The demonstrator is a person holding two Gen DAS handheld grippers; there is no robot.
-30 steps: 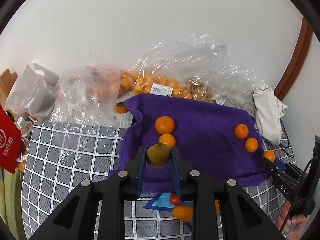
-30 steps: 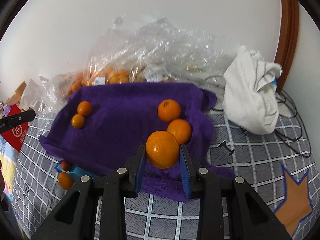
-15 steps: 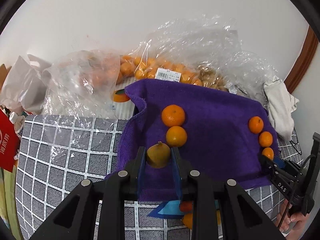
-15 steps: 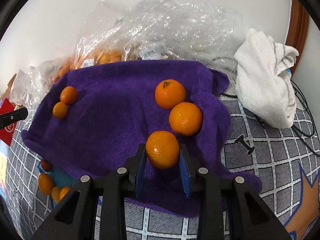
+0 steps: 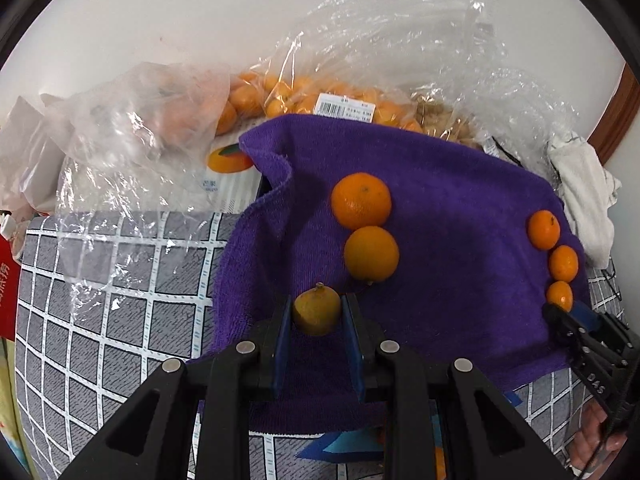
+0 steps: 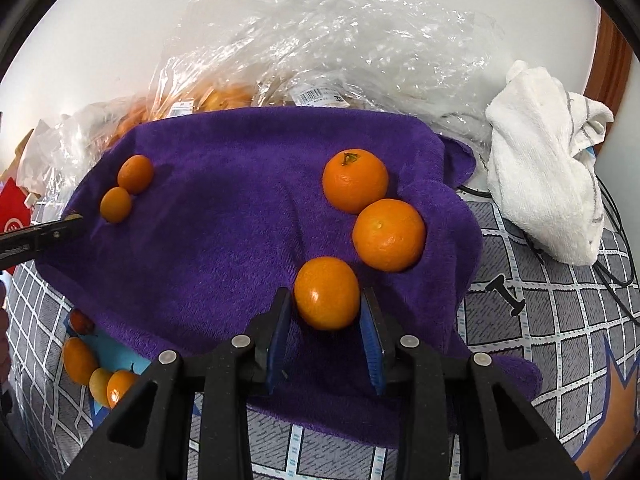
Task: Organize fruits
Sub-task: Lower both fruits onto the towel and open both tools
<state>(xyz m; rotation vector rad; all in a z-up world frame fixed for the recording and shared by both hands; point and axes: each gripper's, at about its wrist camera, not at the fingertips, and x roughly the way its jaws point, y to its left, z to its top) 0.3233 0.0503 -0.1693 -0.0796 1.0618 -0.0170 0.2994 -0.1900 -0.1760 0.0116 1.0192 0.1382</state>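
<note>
The left gripper (image 5: 316,312) is pinching a small yellowish-green fruit (image 5: 316,310) between its blue pads, jaws pressed onto both sides; the fruit is dull and olive-toned, rounder at the bottom, with a little stem nub sticking up at twelve o'clock. It is sitting low over the purple towel (image 5: 440,208), near that towel's front left edge. At one o'clock from it, two larger oranges (image 5: 362,200) are lying in a touching column, the upper one deeper orange with a dark dot, the lower one (image 5: 371,254) paler and smoother. Far across at three o'clock, three small oranges are lining up along the towel's right edge. The right gripper (image 6: 326,312) is opening its jaws around a glossy orange mandarin (image 6: 327,293), which is resting on the towel; a sliver of purple is showing between the fruit and each blue pad, so the pads are no longer pressing on it. The mandarin is bright, evenly coloured, with a small shine on its lower left. At one o'clock from it, two bigger mandarins are touching each other, the farther one (image 6: 355,181) showing a green stem star. Clear plastic bags of oranges (image 5: 312,100) are lying behind the towel at twelve o'clock, against the wall.
</note>
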